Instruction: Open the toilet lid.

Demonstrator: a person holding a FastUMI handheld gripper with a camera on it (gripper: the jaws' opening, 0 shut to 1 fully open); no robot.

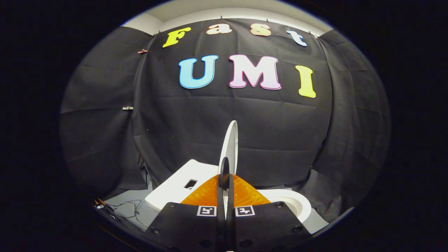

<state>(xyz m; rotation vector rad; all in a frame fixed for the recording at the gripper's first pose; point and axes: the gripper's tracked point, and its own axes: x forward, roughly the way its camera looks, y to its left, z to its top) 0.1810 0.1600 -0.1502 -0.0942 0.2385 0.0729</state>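
We see the white toilet lid (231,147) raised edge-on, nearly upright, its lower edge pinched between our orange fingers (210,192). Beside it lies the white toilet bowl rim (297,204).

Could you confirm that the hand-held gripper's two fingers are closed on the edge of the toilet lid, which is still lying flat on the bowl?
Not quite: the toilet lid is not lying flat; it stands raised, nearly upright above the bowl. The gripper view shows this. The rest holds: the hand-held gripper has both fingers closed on the lid's edge.
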